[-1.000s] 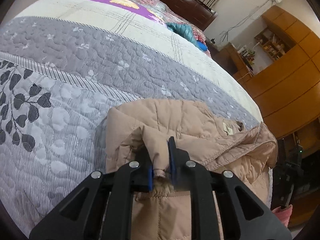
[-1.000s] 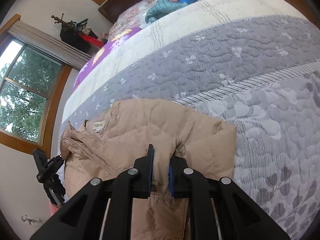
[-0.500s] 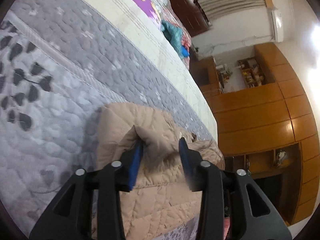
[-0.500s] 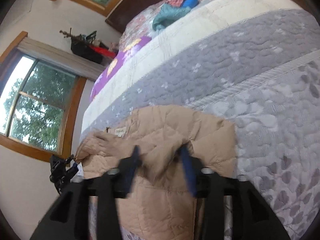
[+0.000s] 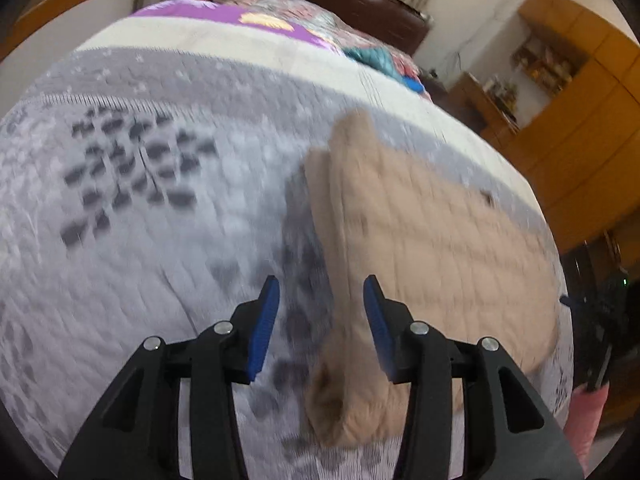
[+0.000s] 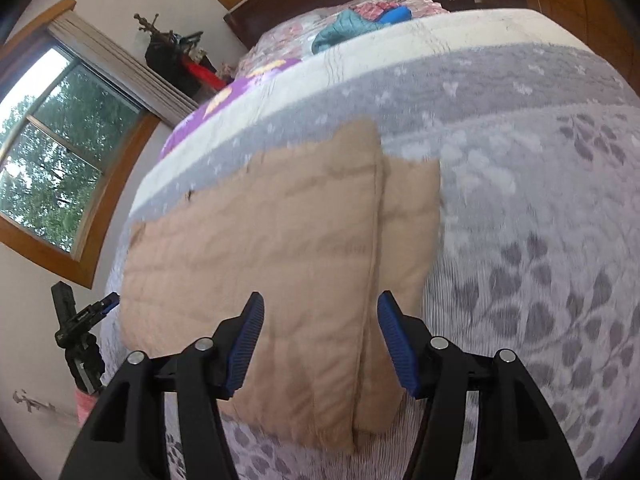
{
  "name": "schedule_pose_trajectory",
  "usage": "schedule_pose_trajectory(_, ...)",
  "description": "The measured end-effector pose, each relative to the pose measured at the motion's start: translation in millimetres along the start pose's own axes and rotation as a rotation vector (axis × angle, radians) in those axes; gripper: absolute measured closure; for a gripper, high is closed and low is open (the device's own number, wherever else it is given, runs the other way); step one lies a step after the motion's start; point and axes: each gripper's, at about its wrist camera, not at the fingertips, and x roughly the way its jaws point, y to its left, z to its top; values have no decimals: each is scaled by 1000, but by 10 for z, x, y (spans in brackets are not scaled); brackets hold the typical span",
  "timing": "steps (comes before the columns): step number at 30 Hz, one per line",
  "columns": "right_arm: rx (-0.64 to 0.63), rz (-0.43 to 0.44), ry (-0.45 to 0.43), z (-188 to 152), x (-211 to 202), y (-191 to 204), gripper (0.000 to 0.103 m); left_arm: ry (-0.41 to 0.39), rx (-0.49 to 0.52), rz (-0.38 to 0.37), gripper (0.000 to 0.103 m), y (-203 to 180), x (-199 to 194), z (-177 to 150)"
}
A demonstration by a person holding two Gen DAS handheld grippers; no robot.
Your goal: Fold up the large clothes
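A tan quilted jacket lies folded on the grey patterned bedspread. In the left wrist view its sleeve edge runs down between my fingers. My left gripper is open above that edge and holds nothing. In the right wrist view the jacket lies flat as a rectangle with a folded layer along its right side. My right gripper is open above its near edge and holds nothing. Both views are blurred by motion.
The bedspread stretches wide to the right of the jacket. Teal and blue clothes lie by the dark headboard. Wooden cabinets stand beside the bed. A window and a black stand are on the other side.
Both grippers have let go of the jacket, opened wide and pulled back from it. The jacket now lies flat and folded on the bed.
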Motion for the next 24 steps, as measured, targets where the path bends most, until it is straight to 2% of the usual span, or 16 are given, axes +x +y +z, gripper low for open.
schedule_pose_trajectory(3,-5,-49,3,-118,55,-19,44,2,5,-16,57,-14,33,-184)
schedule_pose_trajectory(5,-3,-53,14,-160,96,-37,47,-11,3,-27,57,-18,37,-247)
schedule_pose_trajectory(6,-2,-57,27,-175,136,-33,52,-15,3,-31,57,-37,54,-248)
schedule_pose_trajectory(7,-10,-68,30,-182,165,-23,61,-16,3,-29,61,-60,74,-250)
schedule_pose_trajectory(8,-27,-83,31,-187,177,14,64,-18,6,-30,69,-103,76,-258)
schedule_pose_trajectory(10,-57,-107,9,-184,145,92,81,-18,20,-51,89,-201,76,-264)
schedule_pose_trajectory(13,-74,-77,-37,-163,32,166,93,-52,53,-16,94,-302,27,-268)
schedule_pose_trajectory(16,-67,-76,-41,-148,42,152,93,-44,37,6,94,-242,80,-299)
schedule_pose_trajectory(19,-51,-108,-1,-150,225,98,93,-14,7,-2,94,-122,213,-365)
schedule_pose_trajectory(24,-10,-98,37,-146,527,-53,93,-10,44,36,93,-143,343,-434)
